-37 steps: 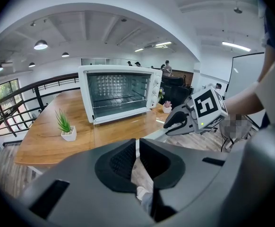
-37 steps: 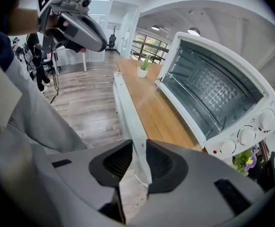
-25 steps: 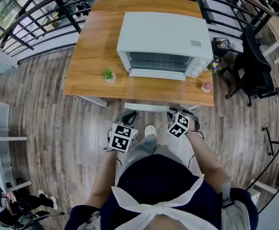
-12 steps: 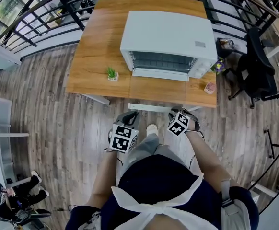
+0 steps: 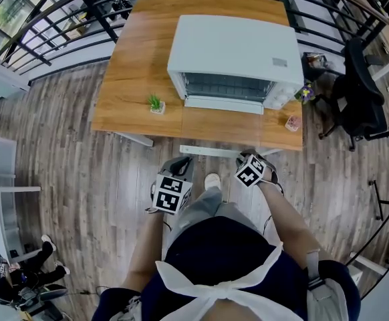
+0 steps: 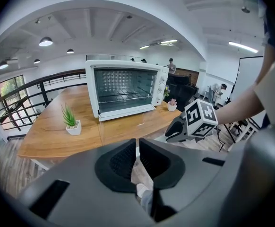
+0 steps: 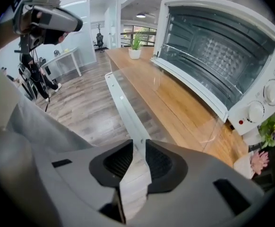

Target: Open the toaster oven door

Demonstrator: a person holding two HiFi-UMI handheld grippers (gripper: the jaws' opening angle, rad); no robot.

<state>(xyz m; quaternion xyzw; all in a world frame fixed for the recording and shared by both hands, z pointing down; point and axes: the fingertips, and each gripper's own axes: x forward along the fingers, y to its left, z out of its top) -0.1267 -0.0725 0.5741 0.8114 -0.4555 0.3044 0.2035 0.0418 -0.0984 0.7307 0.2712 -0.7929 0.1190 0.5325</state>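
Note:
The white toaster oven [image 5: 231, 49] stands on the wooden table [image 5: 134, 59] with its glass door folded down flat toward me. The door's white handle bar [image 5: 208, 150] hangs past the table's front edge. My right gripper [image 5: 246, 160] is at the bar's right part. In the right gripper view the bar [image 7: 121, 103] runs between the pads, and the jaws [image 7: 139, 150] are closing on it. The oven's cavity [image 7: 213, 46] gapes at the right. My left gripper [image 5: 179, 166] hovers left of it over the floor, shut and empty [image 6: 138, 150], facing the oven [image 6: 123, 86].
A small potted plant [image 5: 155, 103] sits left of the oven on the table. A pink flower pot [image 5: 291, 122] is at the front right corner. A black office chair [image 5: 358, 92] stands to the right. A dark railing [image 5: 54, 25] runs behind the table.
The head view has shifted slightly left. My right gripper has edged a little to the right along the handle. The door lies down in all frames.

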